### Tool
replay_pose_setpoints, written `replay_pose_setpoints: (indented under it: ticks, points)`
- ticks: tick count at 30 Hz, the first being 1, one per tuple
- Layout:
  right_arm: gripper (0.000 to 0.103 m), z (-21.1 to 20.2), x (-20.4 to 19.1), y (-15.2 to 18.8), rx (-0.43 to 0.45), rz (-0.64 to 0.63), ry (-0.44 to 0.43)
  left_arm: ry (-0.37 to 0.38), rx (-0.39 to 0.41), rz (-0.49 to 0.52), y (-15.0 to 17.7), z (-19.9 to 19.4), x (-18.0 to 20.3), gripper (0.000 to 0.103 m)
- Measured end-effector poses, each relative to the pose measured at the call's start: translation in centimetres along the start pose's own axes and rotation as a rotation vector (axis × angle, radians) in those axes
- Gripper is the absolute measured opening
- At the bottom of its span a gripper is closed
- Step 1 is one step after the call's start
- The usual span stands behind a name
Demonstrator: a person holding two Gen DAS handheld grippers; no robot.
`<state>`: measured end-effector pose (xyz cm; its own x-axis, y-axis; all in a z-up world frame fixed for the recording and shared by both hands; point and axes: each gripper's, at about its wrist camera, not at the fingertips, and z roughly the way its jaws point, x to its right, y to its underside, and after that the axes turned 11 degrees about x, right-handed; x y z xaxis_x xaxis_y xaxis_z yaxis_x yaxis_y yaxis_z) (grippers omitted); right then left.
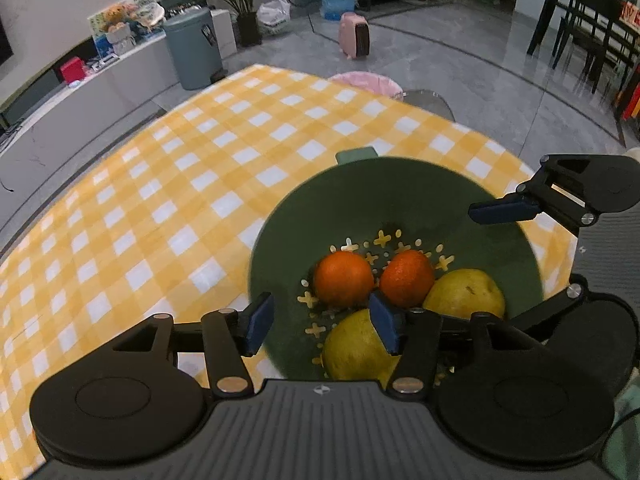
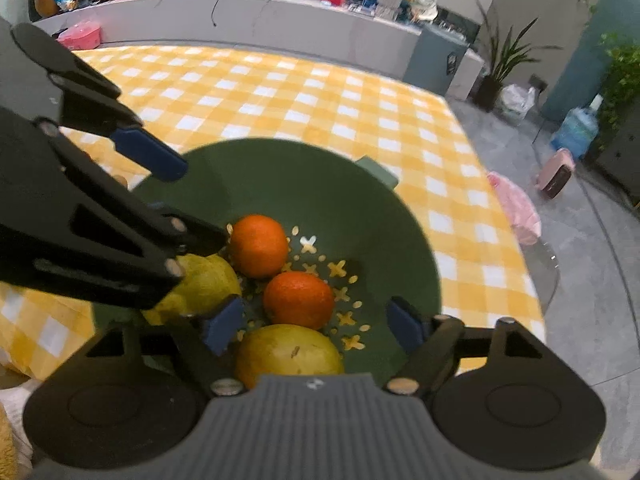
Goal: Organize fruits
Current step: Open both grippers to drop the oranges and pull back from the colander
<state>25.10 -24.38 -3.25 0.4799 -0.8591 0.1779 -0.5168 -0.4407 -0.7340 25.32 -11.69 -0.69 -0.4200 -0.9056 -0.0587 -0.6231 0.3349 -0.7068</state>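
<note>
A green colander bowl (image 1: 400, 196) (image 2: 320, 192) sits on the yellow checked tablecloth. Inside lie two oranges (image 1: 343, 278) (image 1: 407, 278) and two yellow-green pears (image 1: 466, 294) (image 1: 352, 350). In the right wrist view the oranges (image 2: 259, 246) (image 2: 299, 300) and pears (image 2: 288, 350) (image 2: 208, 284) show too. My left gripper (image 1: 322, 326) is open above the bowl's near rim, over one pear. My right gripper (image 2: 314, 326) is open above the other pear and an orange. Each gripper shows in the other's view (image 1: 520, 208) (image 2: 148, 152).
The tablecloth (image 1: 180, 200) spreads left and beyond the bowl. A pink-lined bin (image 1: 366, 82) stands past the table's far edge. A grey bin (image 1: 194, 46), a plant, a water jug and dark dining chairs (image 1: 592, 36) stand on the floor.
</note>
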Motion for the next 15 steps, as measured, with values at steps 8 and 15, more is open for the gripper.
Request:
replay_pose_setpoints:
  ticks: [8,15]
  points:
    - [0.082,-4.2,-1.8,-0.4,0.112,0.092,0.05,-0.027,0.087,-0.065,1.2,-5.8,-1.4,0.066]
    - [0.082,-6.8,-5.6,-0.6,0.195,0.172,0.027,-0.061,0.137,-0.117,3.6,-10.2,-3.2,0.066]
